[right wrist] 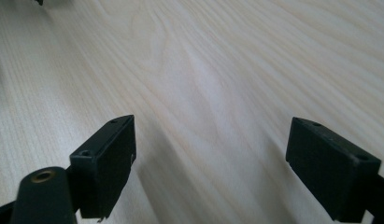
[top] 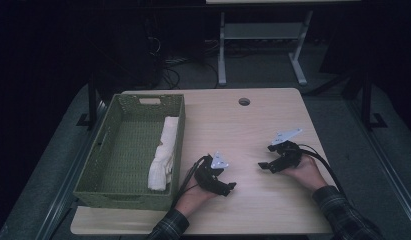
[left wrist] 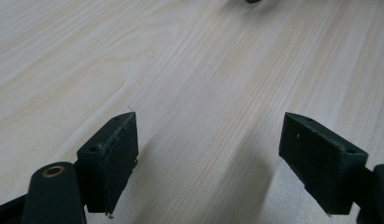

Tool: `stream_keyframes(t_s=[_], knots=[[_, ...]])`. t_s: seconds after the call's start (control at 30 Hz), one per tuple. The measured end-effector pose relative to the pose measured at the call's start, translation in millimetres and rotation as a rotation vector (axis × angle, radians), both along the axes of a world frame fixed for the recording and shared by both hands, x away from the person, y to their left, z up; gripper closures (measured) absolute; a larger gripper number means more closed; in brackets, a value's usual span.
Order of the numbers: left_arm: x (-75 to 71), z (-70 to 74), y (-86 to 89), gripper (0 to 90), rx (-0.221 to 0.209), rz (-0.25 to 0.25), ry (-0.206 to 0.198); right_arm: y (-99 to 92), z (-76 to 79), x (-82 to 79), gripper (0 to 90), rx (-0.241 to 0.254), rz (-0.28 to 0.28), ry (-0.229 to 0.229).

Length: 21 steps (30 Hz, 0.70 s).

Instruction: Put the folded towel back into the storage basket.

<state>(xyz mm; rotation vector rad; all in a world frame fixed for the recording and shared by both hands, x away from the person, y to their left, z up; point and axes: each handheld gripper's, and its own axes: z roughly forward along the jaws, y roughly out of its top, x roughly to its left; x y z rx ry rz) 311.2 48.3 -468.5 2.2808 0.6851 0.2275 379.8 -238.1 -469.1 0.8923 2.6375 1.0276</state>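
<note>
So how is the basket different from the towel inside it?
The basket is green and woven; the towel is white and soft-looking. The basket is a big open box with a handle hole, while the towel is a narrow folded strip along its right wall. The basket rests on the table; the towel lies in the basket.

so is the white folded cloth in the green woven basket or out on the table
In: the white folded cloth lies inside the green woven basket, along its right wall.
</note>
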Motion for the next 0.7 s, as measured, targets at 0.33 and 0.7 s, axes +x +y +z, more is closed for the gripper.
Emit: stream_keyframes(t_s=[0.33,0.7], knots=[[-1.0,-9.4,2.4,16.6,-0.007,0.014,-0.051,-10.6,-8.9,-4.6,12.7,0.008,-0.080,-0.035],[-1.7,-9.6,2.1,14.7,-0.002,0.032,-0.051,-13.4,-14.2,-7.2,8.4,0.047,-0.083,-0.058]])
